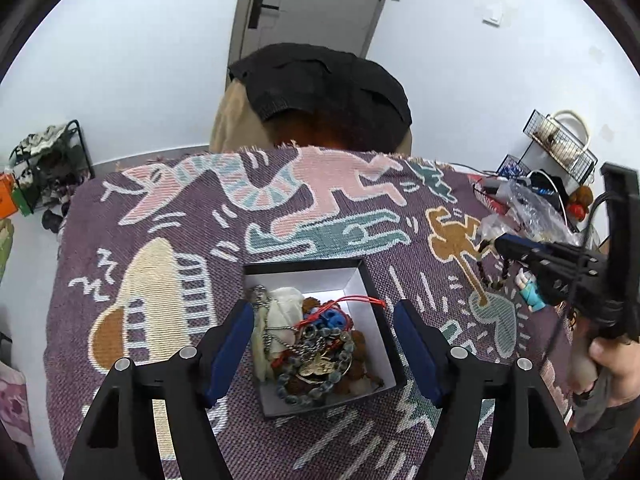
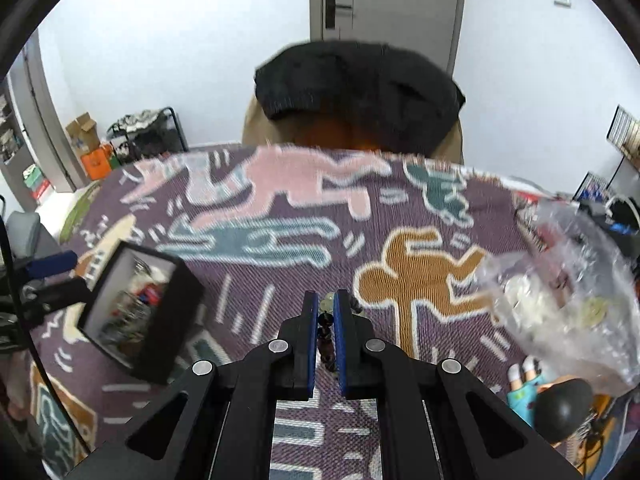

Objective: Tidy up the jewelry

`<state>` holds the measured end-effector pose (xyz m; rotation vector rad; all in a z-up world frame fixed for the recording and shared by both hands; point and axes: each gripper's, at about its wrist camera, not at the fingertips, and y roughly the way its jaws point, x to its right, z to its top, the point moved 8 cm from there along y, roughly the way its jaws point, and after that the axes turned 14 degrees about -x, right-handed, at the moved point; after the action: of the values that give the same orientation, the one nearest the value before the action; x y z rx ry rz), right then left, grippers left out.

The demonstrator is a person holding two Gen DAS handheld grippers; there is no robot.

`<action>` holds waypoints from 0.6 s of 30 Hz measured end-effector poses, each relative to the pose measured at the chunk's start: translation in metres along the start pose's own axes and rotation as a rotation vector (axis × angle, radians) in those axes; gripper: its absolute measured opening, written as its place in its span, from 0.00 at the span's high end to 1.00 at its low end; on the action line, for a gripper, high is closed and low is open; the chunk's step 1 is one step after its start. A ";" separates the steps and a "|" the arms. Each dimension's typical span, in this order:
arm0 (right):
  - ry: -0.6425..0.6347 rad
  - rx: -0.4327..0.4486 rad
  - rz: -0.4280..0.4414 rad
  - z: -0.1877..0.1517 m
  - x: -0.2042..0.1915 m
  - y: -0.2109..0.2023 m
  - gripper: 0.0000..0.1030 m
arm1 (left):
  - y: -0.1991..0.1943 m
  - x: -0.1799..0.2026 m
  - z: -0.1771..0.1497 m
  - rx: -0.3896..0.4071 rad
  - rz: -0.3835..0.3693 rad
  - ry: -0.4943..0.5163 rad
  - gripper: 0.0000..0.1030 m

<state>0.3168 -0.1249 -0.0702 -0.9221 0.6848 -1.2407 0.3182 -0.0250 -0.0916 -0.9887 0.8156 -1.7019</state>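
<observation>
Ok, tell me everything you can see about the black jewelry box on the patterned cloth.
The square black cardboard jewelry box has white inner walls and no lid. It sits flat on the purple patterned woven cloth, heaped with tangled beaded bracelets, chains and red cord. The open left hand-held gripper straddles it without visibly touching.

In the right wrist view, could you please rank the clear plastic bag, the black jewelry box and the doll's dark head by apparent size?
1. clear plastic bag
2. black jewelry box, somewhat smaller
3. doll's dark head, plainly smallest, although it sits nearest the camera, which enlarges it.
</observation>
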 end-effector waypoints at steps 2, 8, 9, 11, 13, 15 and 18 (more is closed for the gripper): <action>-0.014 0.021 0.008 0.005 -0.010 -0.013 0.91 | -0.006 -0.004 -0.001 0.008 0.002 -0.002 0.29; -0.077 0.054 0.041 0.017 -0.053 -0.033 0.91 | -0.024 -0.020 -0.008 0.035 0.006 -0.024 0.29; -0.087 0.056 0.042 0.018 -0.059 -0.034 0.91 | -0.026 -0.023 -0.009 0.038 0.006 -0.029 0.29; -0.112 0.054 0.051 0.020 -0.077 -0.033 0.91 | -0.033 -0.033 -0.012 0.048 0.008 -0.046 0.29; -0.131 0.051 0.056 0.021 -0.090 -0.032 0.91 | -0.038 -0.040 -0.015 0.056 0.009 -0.058 0.29; -0.147 0.047 0.067 0.023 -0.104 -0.030 0.91 | -0.043 -0.051 -0.018 0.064 0.012 -0.074 0.29; -0.166 0.043 0.100 0.024 -0.126 -0.028 0.91 | -0.047 -0.066 -0.023 0.067 0.014 -0.102 0.29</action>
<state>0.2968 0.0008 -0.0397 -0.9330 0.5643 -1.0734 0.2923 0.0540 -0.0771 -1.0129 0.6935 -1.6420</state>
